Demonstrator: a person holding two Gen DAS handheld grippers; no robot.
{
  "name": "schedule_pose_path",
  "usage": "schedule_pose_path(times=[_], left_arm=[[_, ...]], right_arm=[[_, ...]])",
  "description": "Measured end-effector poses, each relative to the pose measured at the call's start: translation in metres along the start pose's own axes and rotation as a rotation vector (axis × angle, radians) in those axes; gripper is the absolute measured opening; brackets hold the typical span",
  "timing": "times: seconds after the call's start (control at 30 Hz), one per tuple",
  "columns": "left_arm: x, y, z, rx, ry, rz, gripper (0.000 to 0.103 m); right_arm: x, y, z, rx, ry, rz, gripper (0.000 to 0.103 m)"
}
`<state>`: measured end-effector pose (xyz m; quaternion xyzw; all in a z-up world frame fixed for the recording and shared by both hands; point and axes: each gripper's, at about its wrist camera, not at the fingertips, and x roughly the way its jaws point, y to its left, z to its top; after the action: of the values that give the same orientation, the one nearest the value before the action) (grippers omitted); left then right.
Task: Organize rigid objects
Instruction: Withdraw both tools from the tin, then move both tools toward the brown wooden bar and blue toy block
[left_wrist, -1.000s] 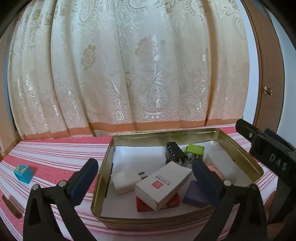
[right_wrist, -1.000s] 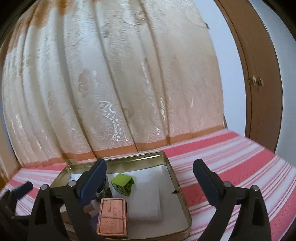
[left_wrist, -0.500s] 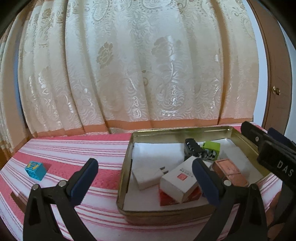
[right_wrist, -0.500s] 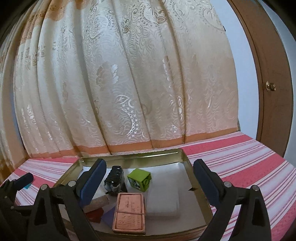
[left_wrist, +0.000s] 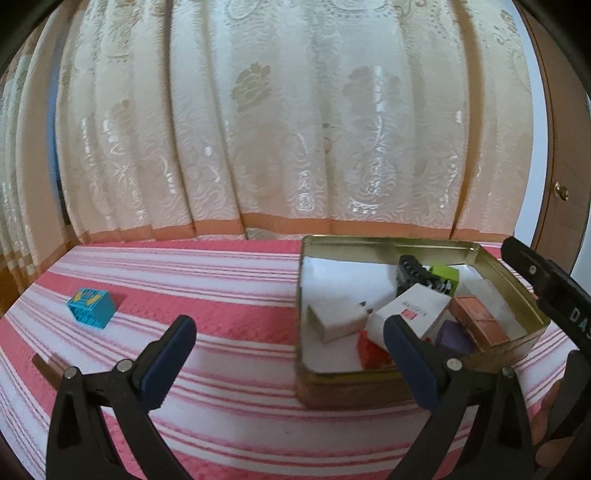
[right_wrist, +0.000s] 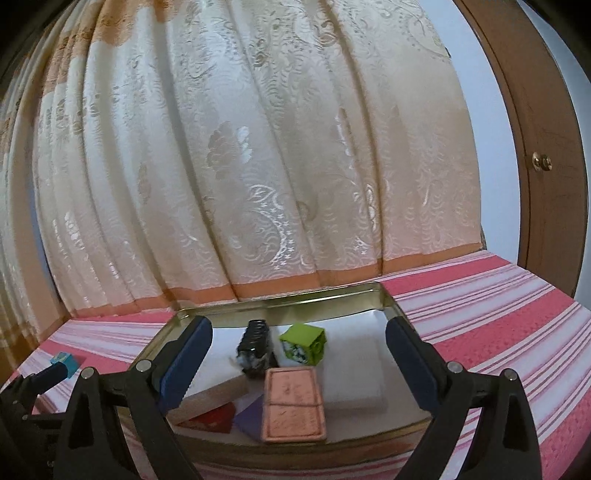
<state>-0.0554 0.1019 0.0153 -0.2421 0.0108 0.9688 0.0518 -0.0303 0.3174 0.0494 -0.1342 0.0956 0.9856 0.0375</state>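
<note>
Both hand-held grippers, the left gripper (left_wrist: 290, 354) and the right gripper (right_wrist: 299, 354), hang spread wide and empty above the pink striped bedspread (left_wrist: 221, 280), where a small blue cube (left_wrist: 91, 308) lies well apart from the shallow gold metal tin (right_wrist: 332, 295) holding assorted little boxes.

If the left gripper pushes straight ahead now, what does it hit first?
Likely nothing soon: the open left gripper points at bare pink-and-white striped cloth, between the small blue box and the gold metal tin, then the cream curtain. Depth is unclear.
</note>
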Motion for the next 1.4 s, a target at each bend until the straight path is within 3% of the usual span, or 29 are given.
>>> schedule_pose_path(times=[0.37, 0.53, 0.83, 1.03, 1.4], left_arm=[[-0.004, 0.036, -0.007, -0.063, 0.039, 0.084, 0.103], [-0.008, 0.061, -0.011, -0.111, 0.049, 0.195, 0.103], [-0.013, 0.134, -0.024, -0.320, 0.103, 0.359, 0.101], [-0.017, 0.173, -0.033, -0.442, 0.113, 0.479, 0.101], [0.002, 0.206, -0.045, -0.552, 0.223, 0.523, 0.097]], right_arm=[[-0.015, 0.023, -0.011, 0.016, 0.008, 0.064, 0.097], [-0.017, 0.036, -0.015, 0.028, 0.029, 0.107, 0.097], [-0.019, 0.067, -0.025, 0.057, 0.085, 0.211, 0.097], [-0.023, 0.094, -0.031, 0.002, 0.097, 0.257, 0.097], [-0.025, 0.124, -0.038, -0.057, 0.121, 0.325, 0.097]])
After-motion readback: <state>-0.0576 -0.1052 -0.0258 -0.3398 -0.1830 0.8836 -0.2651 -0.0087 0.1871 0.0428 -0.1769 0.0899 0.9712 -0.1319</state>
